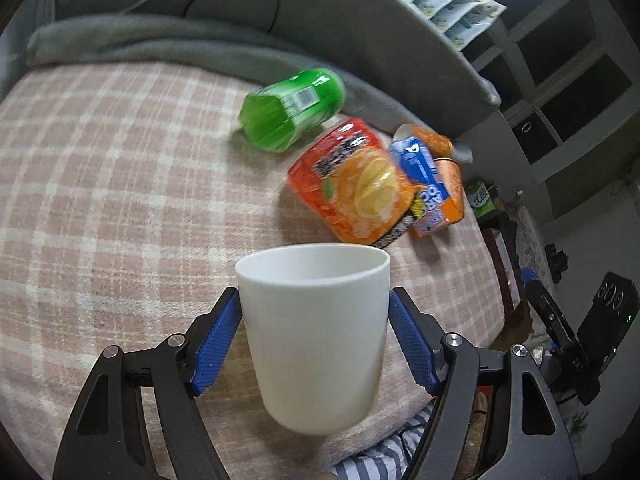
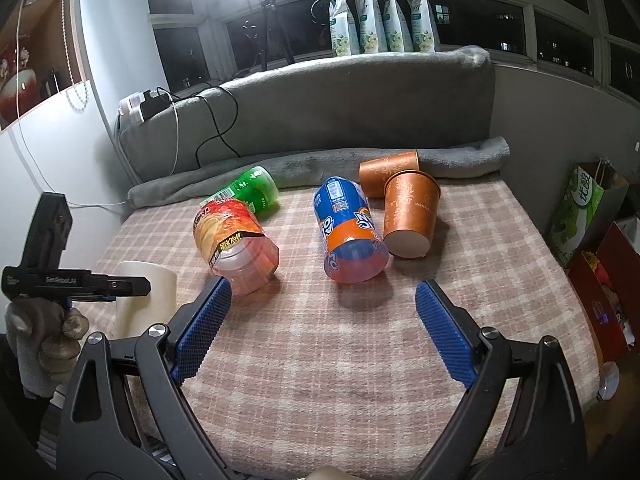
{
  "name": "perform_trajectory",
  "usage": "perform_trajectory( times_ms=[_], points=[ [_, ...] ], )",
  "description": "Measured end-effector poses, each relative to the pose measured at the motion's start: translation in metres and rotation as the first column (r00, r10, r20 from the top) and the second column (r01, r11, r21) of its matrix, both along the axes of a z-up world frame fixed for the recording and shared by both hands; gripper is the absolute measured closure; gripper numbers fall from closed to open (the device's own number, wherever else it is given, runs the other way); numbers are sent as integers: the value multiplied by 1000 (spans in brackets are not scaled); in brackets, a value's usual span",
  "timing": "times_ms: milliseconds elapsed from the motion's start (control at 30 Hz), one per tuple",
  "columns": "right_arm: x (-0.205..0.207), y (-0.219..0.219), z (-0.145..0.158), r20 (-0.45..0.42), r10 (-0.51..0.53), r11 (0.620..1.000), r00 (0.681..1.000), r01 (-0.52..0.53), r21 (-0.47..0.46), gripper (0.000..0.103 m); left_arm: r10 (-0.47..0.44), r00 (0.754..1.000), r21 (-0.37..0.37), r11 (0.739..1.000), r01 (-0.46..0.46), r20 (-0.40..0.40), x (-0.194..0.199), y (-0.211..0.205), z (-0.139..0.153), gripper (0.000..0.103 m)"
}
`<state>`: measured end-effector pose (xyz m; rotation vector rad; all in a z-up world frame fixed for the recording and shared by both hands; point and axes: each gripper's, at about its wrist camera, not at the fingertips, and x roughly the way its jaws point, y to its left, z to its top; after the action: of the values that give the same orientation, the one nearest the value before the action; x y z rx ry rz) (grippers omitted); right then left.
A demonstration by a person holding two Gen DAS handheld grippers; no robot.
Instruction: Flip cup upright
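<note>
- White cup (image 1: 316, 336), mouth up, clamped in left tool (image 1: 314, 340); its base overlaps the bed edge (image 1: 400, 412).
- Right tool (image 2: 320, 328) spread apart over bare checked blanket (image 2: 320, 380).

We see two grippers of one build. Left gripper (image 1: 314, 336): black skeletal frame with triangular cut-outs, two linkage arms per side, round silver screw heads at the pivots. Each finger carries a blue pad (image 1: 218, 342) with a fine knurled texture. Right gripper (image 2: 320, 328): same black frame, silver screws and blue textured pads (image 2: 444, 332).

From the right wrist view, the left gripper shows as a flat black bar with small white lettering, too small to read, and a blue part beneath it. Below that bar, the left hand (image 2: 42, 332) wears a grey-beige knitted glove.
</note>
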<state>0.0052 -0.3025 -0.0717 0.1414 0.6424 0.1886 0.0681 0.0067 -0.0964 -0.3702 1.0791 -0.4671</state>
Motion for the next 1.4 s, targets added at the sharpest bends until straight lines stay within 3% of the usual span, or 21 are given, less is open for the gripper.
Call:
perform_trajectory(
  times_ms=[433, 500, 567, 600, 700, 833, 933, 1067, 1200, 1300, 1400],
  points=[
    [-6, -11, -1, 5, -38, 999, 999, 38, 7, 8, -76, 981, 84, 995, 62, 178, -13, -54, 29, 29],
    [-7, -15, -1, 4, -46, 999, 999, 46, 12, 8, -88, 979, 83, 994, 74, 185, -12, -63, 30, 31],
    [-7, -18, -2, 2, -53, 999, 999, 52, 14, 8, -106, 977, 78, 993, 93, 187, -12, -70, 30, 41],
    [-7, -19, -2, 1, -56, 998, 998, 56, 15, 8, -114, 975, 78, 992, 101, 192, -12, -74, 31, 42],
    [-8, -23, -4, -1, -65, 998, 998, 65, 17, 8, -124, 964, 149, 985, 91, 234, -12, -89, 32, 41],
    [-10, -29, -4, 0, -84, 996, 996, 84, 24, 8, -159, 968, 179, 976, 125, 193, -6, -98, 24, 43],
    [-11, -34, -5, 3, -98, 995, 995, 98, 30, 8, -189, 962, 244, 960, 139, 195, -7, -103, 20, 43],
    [0, -38, -13, -57, -53, 994, 997, 58, 98, 8, -223, 960, 261, 949, 175, 167, -4, -111, 15, 43],
    [6, -42, -23, -106, -15, 982, 994, 35, 185, 8, -326, 939, 309, 909, 279, 110, 11, -136, 18, 38],
    [4, -49, -27, -110, -37, 974, 993, 61, 219, 8, -396, 918, 339, 865, 369, 9, 29, -158, 12, 35],
    [0, -56, -31, -114, -65, 968, 991, 90, 234, 8, -432, 898, 318, 842, 436, -87, 44, -170, 3, 30]
  ],
)
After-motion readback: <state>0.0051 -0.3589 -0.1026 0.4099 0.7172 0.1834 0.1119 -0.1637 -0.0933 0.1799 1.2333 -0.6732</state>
